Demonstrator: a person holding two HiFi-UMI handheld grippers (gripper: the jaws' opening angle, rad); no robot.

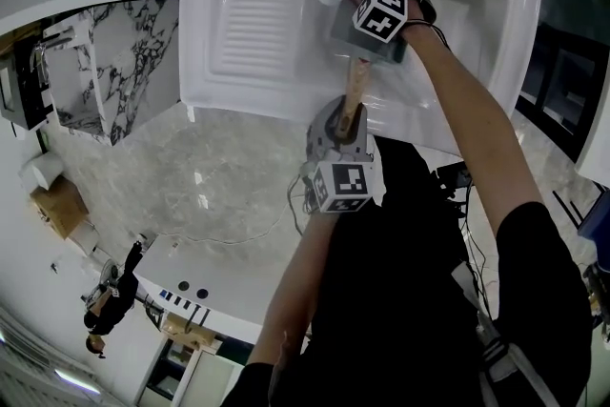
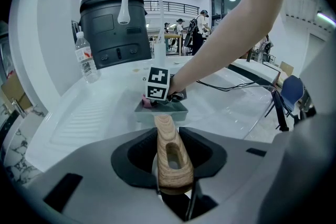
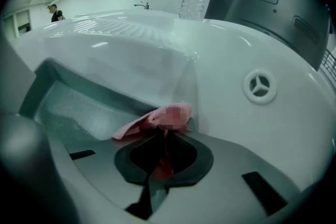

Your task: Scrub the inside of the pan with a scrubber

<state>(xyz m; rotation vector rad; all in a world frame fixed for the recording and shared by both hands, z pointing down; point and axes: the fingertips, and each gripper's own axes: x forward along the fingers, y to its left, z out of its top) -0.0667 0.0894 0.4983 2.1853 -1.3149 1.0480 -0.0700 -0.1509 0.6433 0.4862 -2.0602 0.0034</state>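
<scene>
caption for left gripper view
Left gripper grips the wooden pan handle while the right gripper holds a pink scrubber in the pan

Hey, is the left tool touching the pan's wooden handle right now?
Touching. The left gripper view shows the left tool closed on the wooden pan handle, with a jaw pressing against each side of it.

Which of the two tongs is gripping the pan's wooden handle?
The left tongs, closed on the wooden handle; the right tongs instead pinch the pink scrubber inside the pan.
</scene>
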